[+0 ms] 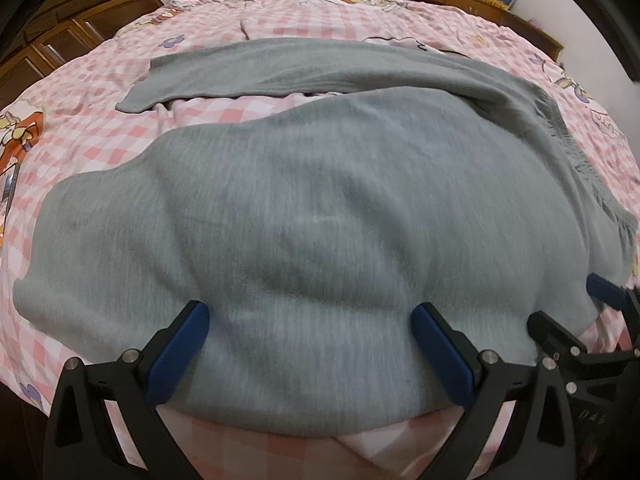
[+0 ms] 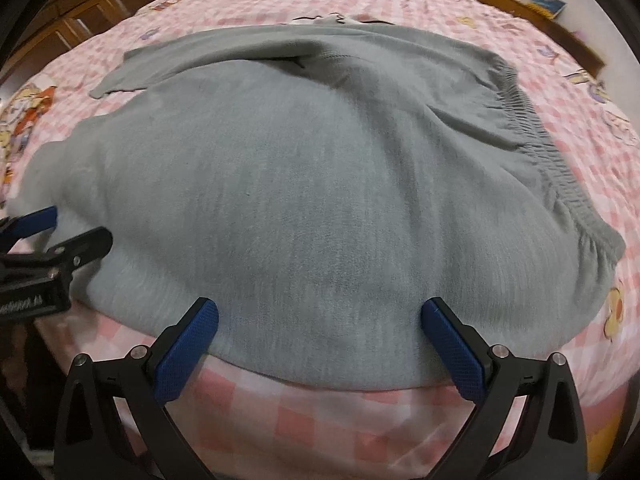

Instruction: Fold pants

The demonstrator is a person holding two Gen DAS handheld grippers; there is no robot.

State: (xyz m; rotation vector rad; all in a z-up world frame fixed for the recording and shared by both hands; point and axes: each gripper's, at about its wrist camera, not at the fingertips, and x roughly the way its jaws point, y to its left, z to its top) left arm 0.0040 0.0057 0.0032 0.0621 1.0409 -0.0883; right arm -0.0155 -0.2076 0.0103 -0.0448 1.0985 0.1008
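Risk: fingers pinch only the top layer of the grey pants, or snag the bed cover, skewing the fold. Left gripper and right gripper sit low, side by side, fingers wide apart, empty, straddling the near edge; pants spread ahead.

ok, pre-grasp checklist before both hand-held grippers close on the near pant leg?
1. Left hand-held gripper open, fingers straddling the near hem: ok.
2. Right hand-held gripper open at the same edge: ok.
3. Grey pants spread flat on the checked bedspread: ok, mild wrinkles.
4. Far leg lying apart, clear for folding onto: ok.
5. Bedspread kept out of the pinch: cannot tell.
6. Waistband on the right, unbunched: ok.
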